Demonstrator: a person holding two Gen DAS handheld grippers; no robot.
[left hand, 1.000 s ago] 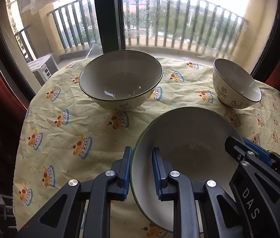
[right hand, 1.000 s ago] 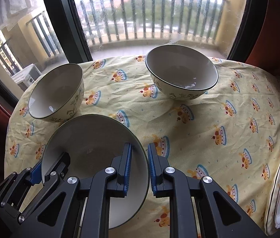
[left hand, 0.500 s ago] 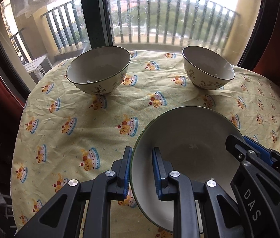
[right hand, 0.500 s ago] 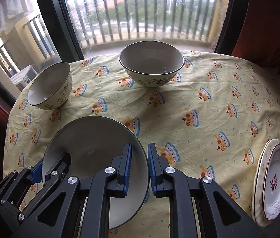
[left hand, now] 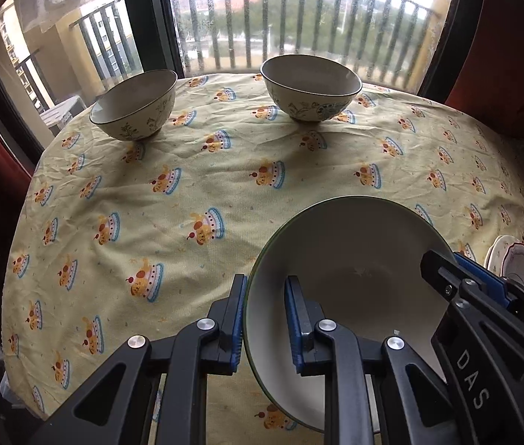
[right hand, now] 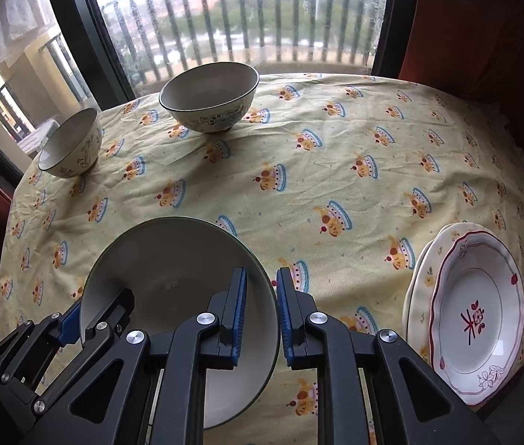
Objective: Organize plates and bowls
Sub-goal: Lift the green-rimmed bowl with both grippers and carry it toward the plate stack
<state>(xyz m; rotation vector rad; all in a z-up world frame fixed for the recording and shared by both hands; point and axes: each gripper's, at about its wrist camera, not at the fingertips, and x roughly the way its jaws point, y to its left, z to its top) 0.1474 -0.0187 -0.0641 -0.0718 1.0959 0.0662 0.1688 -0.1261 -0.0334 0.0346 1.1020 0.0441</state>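
A large grey plate with a green rim (left hand: 354, 252) (right hand: 173, 259) is held above the table by both grippers. My left gripper (left hand: 265, 319) is shut on its left rim. My right gripper (right hand: 260, 315) is shut on its right rim and shows in the left wrist view (left hand: 458, 278). Two cream floral bowls stand at the far edge: a small one (left hand: 134, 107) (right hand: 71, 144) on the left and a bigger one (left hand: 310, 87) (right hand: 210, 98) to its right. Stacked white plates with red trim (right hand: 473, 307) (left hand: 517, 263) lie at the near right.
The round table wears a yellow tablecloth (right hand: 336, 170) with cake prints. A window with a dark frame (left hand: 147, 18) and balcony railing stands right behind the bowls. Red curtains (right hand: 466, 26) hang at the right.
Both grippers have pulled the grey plate back toward me and to the right. The bowls now look farther away, and the stacked plates have come into fuller view.
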